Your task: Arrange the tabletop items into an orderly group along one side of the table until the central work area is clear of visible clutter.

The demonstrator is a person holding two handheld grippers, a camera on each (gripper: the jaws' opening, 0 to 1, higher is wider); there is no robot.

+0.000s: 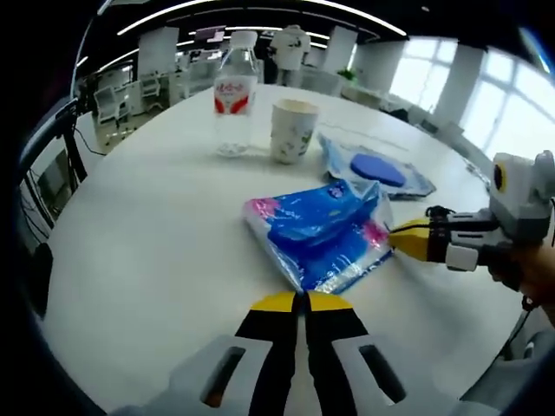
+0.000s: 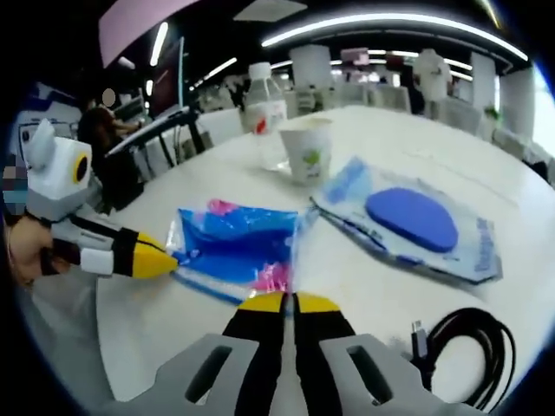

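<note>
White and round, the surface [image 1: 147, 260] is sitting in an open office with desks and chairs behind it. I am holding the left hand-held gripper [image 1: 301, 301] with its yellow-tipped jaws pressed together on nothing, just short of the near corner of the soft blue-and-pink plastic pack [image 1: 319, 232]. The right hand-held gripper [image 2: 287, 301] is likewise closed and empty, its tips just short of the same pack's pink edge on the opposite side.

Ahead of the left hand-held gripper, beyond the pack, the clear plastic water bottle with a red label [image 1: 234, 95] and the white paper cup with a green print [image 1: 291, 130] are standing close together. The flat clear bag holding a blue oval pad [image 2: 414, 224] is lying ahead and right of the right hand-held gripper, and the coiled black cable [image 2: 473, 347] is just to its right.

My worry is that the slick pack may skid or buckle when pushed from both sides, and a long shove could knock over the cup or bottle. I am unable to tell whether the cup holds anything, and the cable's coil is running off the view's edge.
</note>
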